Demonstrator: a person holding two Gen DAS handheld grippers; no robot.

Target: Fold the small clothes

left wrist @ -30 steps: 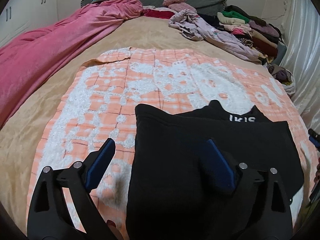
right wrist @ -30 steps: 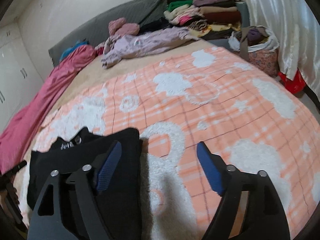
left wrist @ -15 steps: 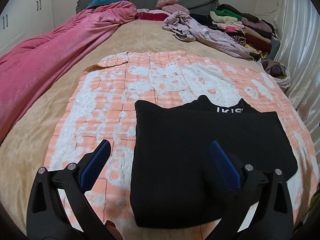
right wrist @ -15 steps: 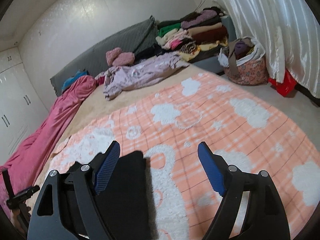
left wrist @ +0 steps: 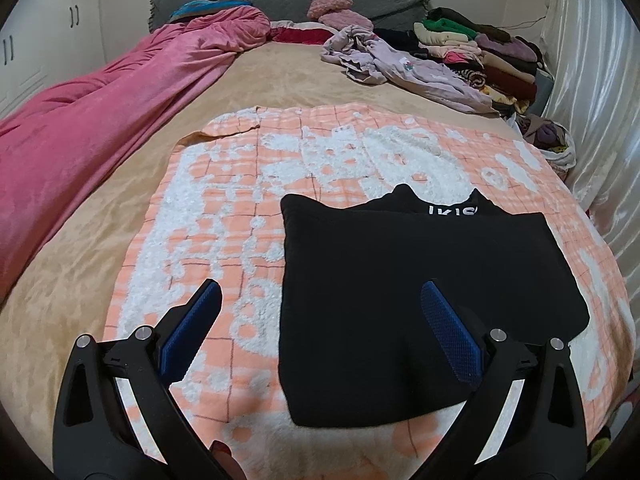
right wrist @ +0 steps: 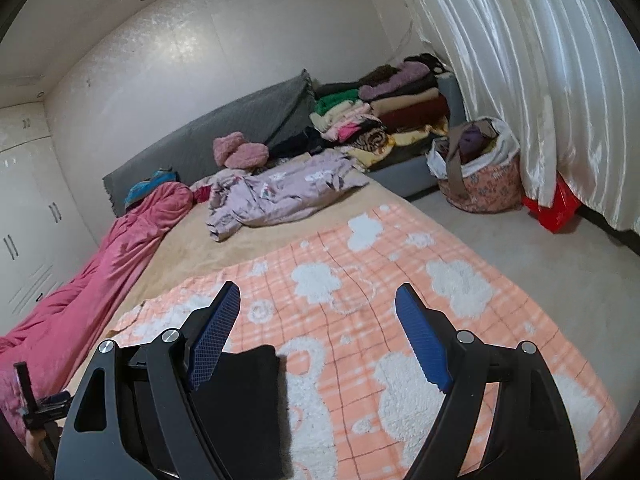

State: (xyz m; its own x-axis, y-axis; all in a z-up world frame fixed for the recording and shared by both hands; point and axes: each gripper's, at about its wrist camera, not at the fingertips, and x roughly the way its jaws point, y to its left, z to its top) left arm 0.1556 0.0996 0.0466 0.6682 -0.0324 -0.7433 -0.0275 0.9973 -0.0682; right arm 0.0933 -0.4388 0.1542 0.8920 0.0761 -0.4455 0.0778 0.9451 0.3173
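Note:
A black garment (left wrist: 400, 288) lies folded flat on the orange-and-white blanket (left wrist: 224, 216), its waistband with white letters at the far edge. My left gripper (left wrist: 320, 292) is open and empty, held above the garment's near left part. In the right wrist view the garment (right wrist: 240, 400) shows at the lower left, partly hidden by the left finger. My right gripper (right wrist: 318, 296) is open and empty, raised above the blanket (right wrist: 400, 288).
A pink duvet (left wrist: 92, 120) lies along the left of the bed. A lilac garment (left wrist: 400, 64) and a stack of folded clothes (left wrist: 480, 52) lie at the far right. A floral bag (right wrist: 480, 176), a red bag (right wrist: 556, 208) and curtains (right wrist: 540, 80) stand beside the bed.
Both grippers have risen and drawn back from the black garment, staying open. The right wrist view now tilts up toward the wall and curtain.

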